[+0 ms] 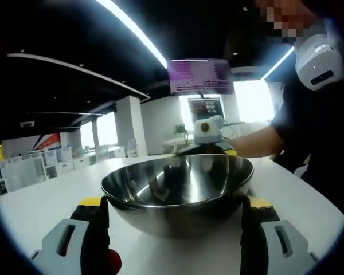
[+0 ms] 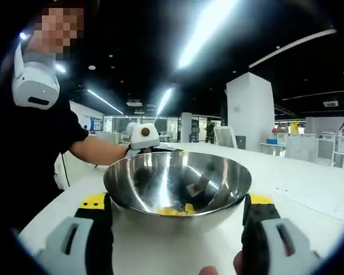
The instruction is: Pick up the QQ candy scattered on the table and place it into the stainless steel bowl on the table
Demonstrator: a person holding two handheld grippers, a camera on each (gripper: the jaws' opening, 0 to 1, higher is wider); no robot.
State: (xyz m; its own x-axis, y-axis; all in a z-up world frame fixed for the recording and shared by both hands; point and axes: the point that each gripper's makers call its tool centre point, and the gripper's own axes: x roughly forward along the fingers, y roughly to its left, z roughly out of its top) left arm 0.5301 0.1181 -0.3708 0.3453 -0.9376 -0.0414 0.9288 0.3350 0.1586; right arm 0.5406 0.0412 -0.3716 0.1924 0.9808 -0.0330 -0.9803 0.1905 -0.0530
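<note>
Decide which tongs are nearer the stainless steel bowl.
Neither is clearly nearer. The left tongs straddle the bowl with one jaw on each side; the right tongs do the same from the opposite side.

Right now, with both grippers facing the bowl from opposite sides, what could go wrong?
1. The steel bowl sits between the open fingers of the right gripper, and likewise of the left gripper. Any push forward could slide the bowl across the smooth table.
2. The yellow candy lies in the bowl bottom; a knock to the rim might tip it out.
3. The grippers face each other across the bowl and could collide.
</note>
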